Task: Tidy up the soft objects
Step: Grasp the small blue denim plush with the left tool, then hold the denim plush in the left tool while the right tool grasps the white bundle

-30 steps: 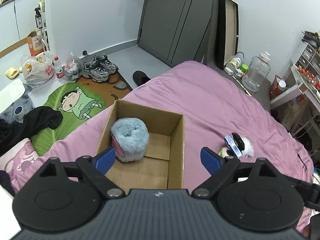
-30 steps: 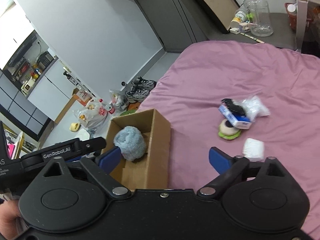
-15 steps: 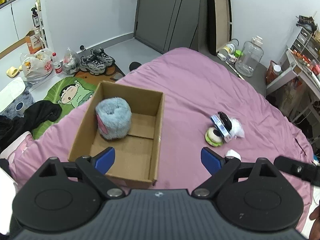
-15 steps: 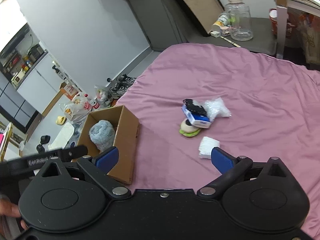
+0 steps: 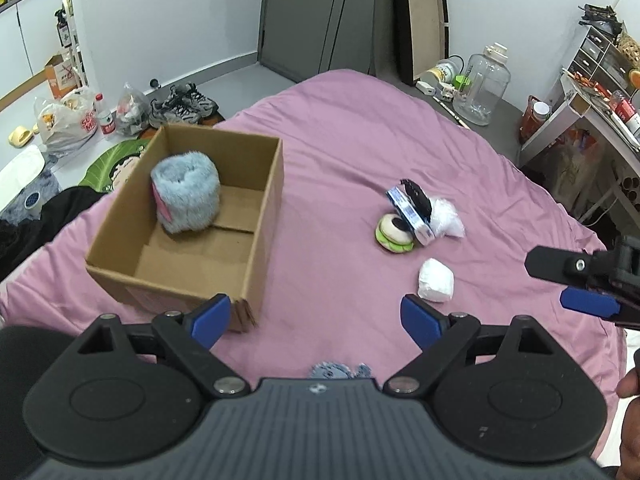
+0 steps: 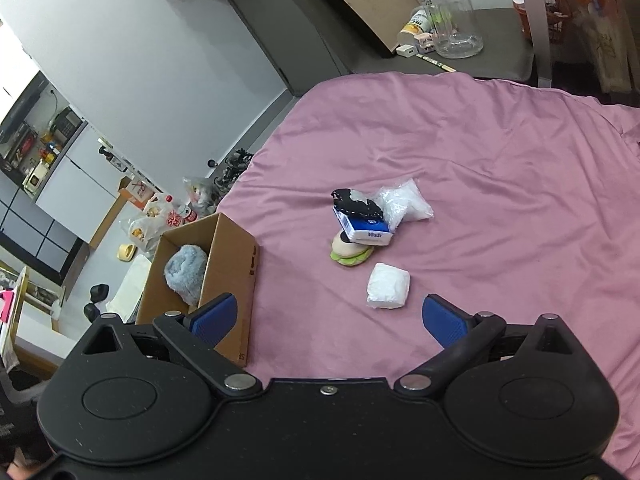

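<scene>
Legibly, the tissue pack [image 6: 366, 229] reads "Vinda" on its blue-and-white face; the rest of its print is too small. Box [image 5: 188, 224] of plain cardboard, with small dark marks on its outer wall that cannot be read. Snack bags on the floor beyond the box show red print, unreadable.

Box as landmark: open-topped, sitting on the pink bedspread [image 5: 360, 128] near the bed's left edge. Fluffy blue roll [image 5: 185, 196] stands inside it, against the far left wall; the rest of the box floor is bare cardboard. To the right of the box, well apart: burger plush [image 5: 394, 234], with the tissue pack leaning on it, a black item on top of the pack, and a clear bag [image 5: 446, 216] touching its far side. White packet [image 5: 436, 280] lies alone, nearer than that cluster.

Left gripper [image 5: 316, 316] hovers over the box's near right corner, jaws spread wide, nothing between them. Right gripper [image 6: 328, 316] likewise spread and empty, the white packet just ahead of its fingers. Wide bare bedspread lies between box and cluster.
</scene>
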Tool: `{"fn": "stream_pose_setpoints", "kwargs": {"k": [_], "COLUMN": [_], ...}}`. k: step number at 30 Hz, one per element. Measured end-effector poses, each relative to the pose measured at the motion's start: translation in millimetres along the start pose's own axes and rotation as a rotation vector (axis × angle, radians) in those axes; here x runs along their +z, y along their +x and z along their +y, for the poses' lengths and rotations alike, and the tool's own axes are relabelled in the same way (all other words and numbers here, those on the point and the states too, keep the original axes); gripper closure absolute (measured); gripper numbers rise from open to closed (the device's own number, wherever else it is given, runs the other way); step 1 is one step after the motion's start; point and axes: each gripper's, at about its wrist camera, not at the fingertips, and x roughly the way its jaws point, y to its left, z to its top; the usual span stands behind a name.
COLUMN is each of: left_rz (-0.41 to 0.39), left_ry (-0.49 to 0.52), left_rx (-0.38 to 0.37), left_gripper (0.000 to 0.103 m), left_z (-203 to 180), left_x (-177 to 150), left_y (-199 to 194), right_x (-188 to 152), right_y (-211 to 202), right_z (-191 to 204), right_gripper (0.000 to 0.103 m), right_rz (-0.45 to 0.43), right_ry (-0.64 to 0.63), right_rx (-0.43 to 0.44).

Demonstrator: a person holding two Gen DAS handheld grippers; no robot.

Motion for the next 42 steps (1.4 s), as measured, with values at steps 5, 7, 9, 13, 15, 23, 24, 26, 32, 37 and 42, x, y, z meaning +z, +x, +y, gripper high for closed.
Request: {"fn": "stream_pose_setpoints", "kwargs": {"k": [5,7,9,13,15,23,24,26,32,37,42], "left_rz": [0.037,0.048,0.064,0.111,0.137,0.205,0.21,0.222,0.257,0.246,0.182], "left_ry": [-0.043,-0.055,-0.062,-0.081,-0.075,-0.065,-0.065,-0.059,-0.074,-0.098,-0.137], "left_rx": [0.012,0.019,0.022,0.03,0.036,0.067,0.076,0.101,0.119,0.124,0.107], "left_gripper": [0.017,0.021,0.028,0.041,0.046,0.06,0.06,0.06,0.059,0.061,0.074], "left_z": [-7,-9,-12,-16,-19,-28,-29,-30,-26,-26,-24], "left_x": [-16,-22,-28,-40,-46,-66,-67,-70,-75,-74,-60], "left_y": [14,20,26,40,47,75,77,84,103,111,106], "right_x": [1,-1,-4,-8,-7,-7,-7,-7,-7,-5,3], "right_y": [3,4,5,3,1,0,0,1,6,14,32], "right_z": [-14,-21,-26,-32,-35,-40,-41,-42,-43,-45,-56], "right_gripper": [0.003,0.003,0.003,0.003,0.003,0.003,0.003,0.003,0.003,0.003,0.003], "right_rz": [0.014,0.021,0.025,0.024,0.017,0.011,0.012,0.013,0.024,0.043,0.073], "right_ry": [-0.007,0.003,0.008,0.019,0.031,0.044,0.043,0.042,0.031,0.034,0.071], "right_rx": [-0.012,-0.018,-0.023,-0.012,-0.003,0.006,0.008,0.011,0.01,0.005,-0.004]}}
